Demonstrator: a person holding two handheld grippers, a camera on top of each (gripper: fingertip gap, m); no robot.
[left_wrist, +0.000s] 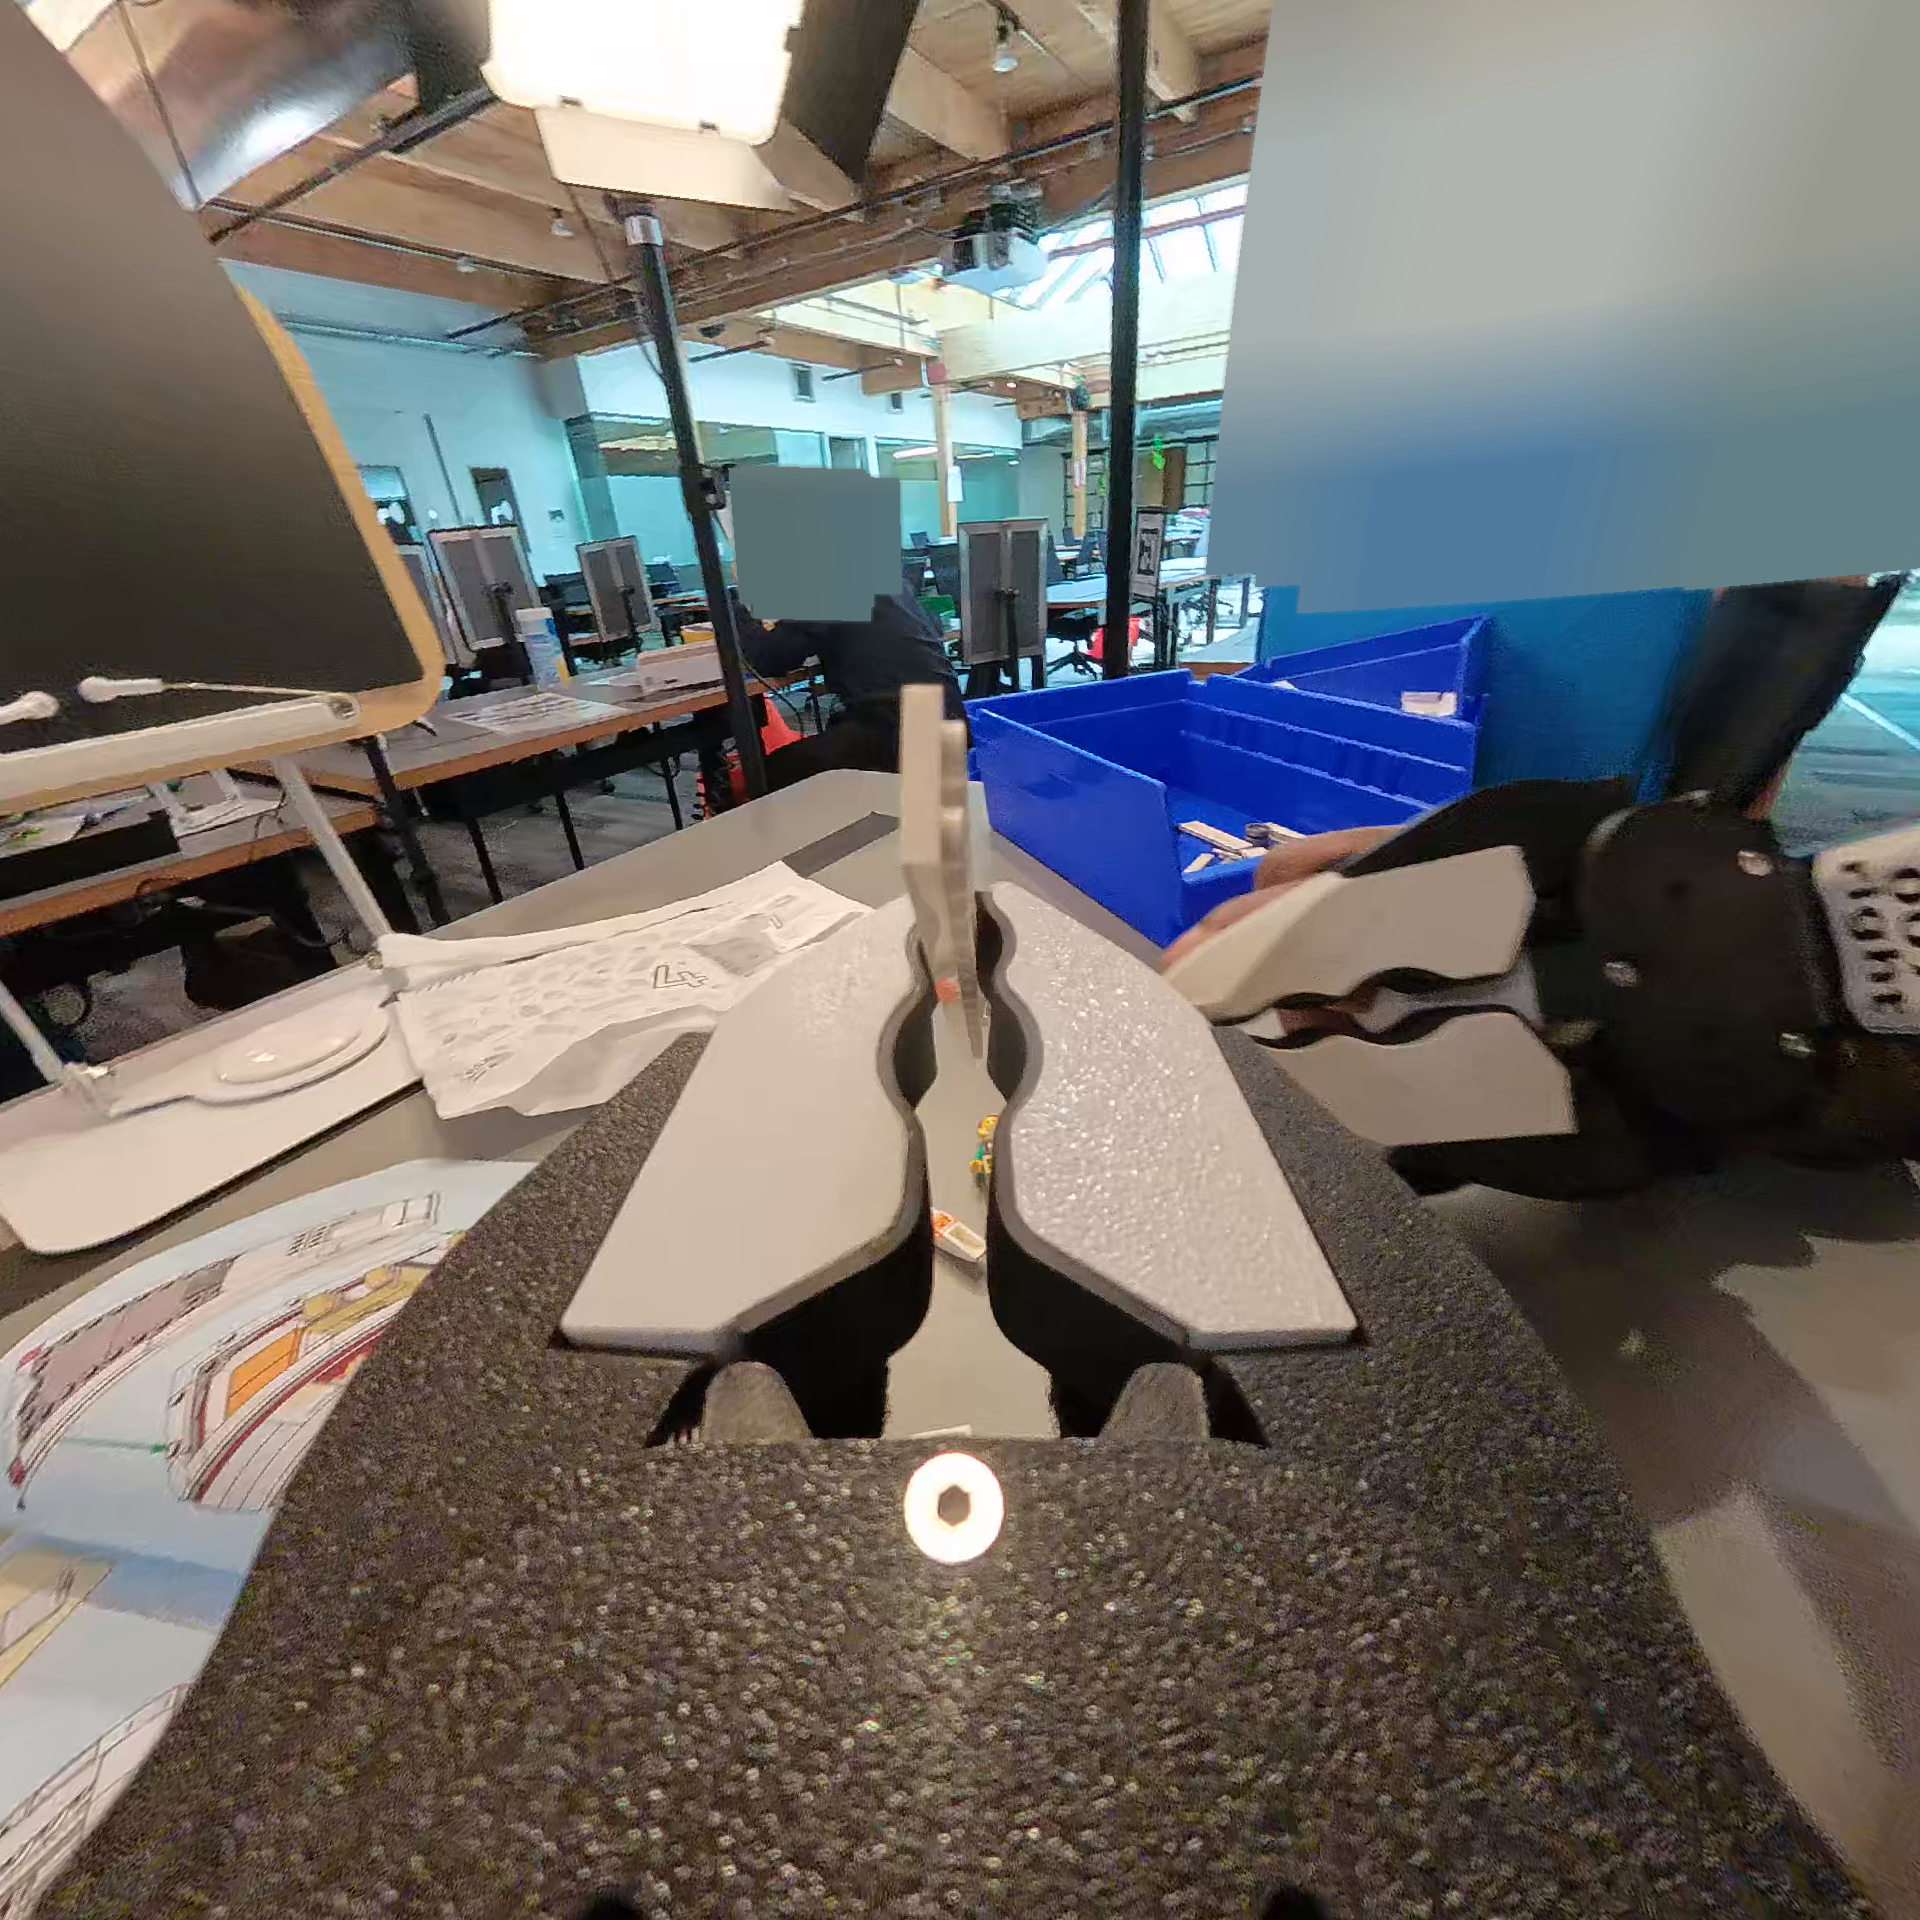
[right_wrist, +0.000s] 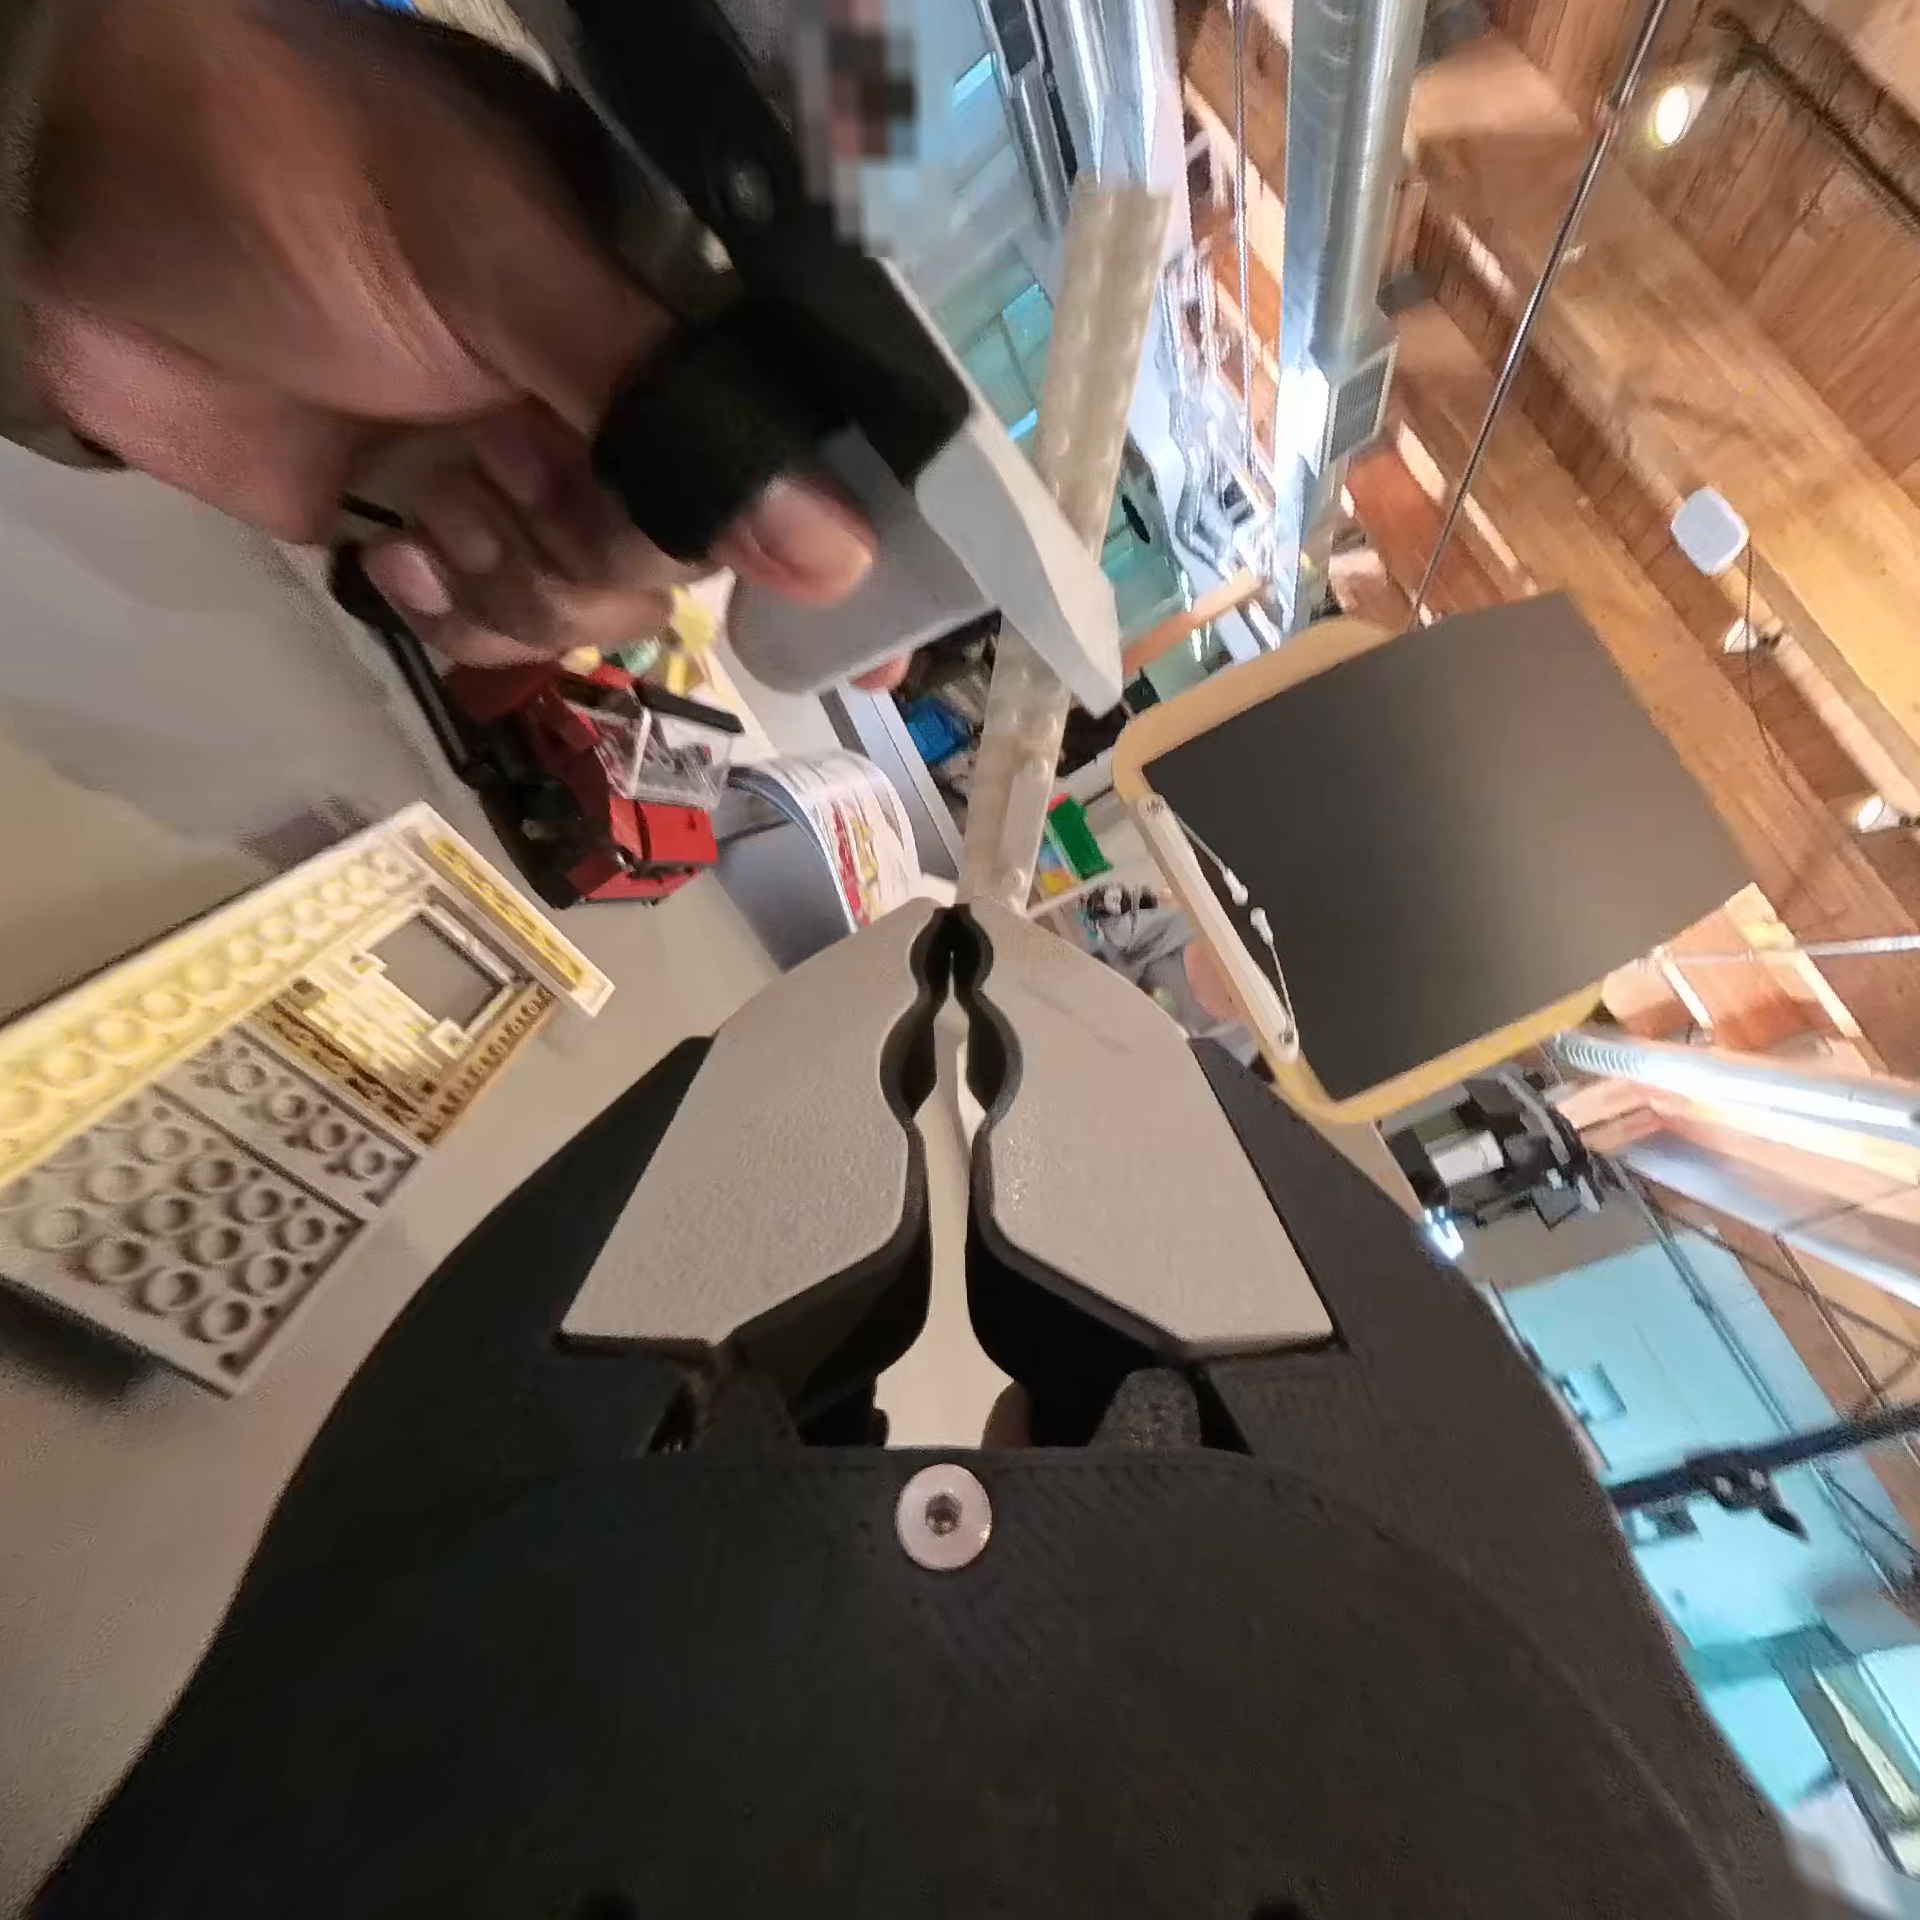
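The left gripper (left_wrist: 951, 935) is nearly closed, its pads pressed on a long white studded brick plate (left_wrist: 935, 790) that stands upright above the grey table (left_wrist: 665, 842) — a blue bin (left_wrist: 1101, 800) just behind, instruction sheets (left_wrist: 582, 977) to its left. The right gripper (right_wrist: 956, 920) has its jaws closed together, tips right at the plate's (right_wrist: 1013, 790) lower end — whether they pinch it, I cannot tell.

My left gripper (left_wrist: 951, 940) pinches a pale grey studded plate (left_wrist: 935, 821); blue bins (left_wrist: 1195, 769), red, perhaps brick-built, truck (right_wrist: 613, 790).
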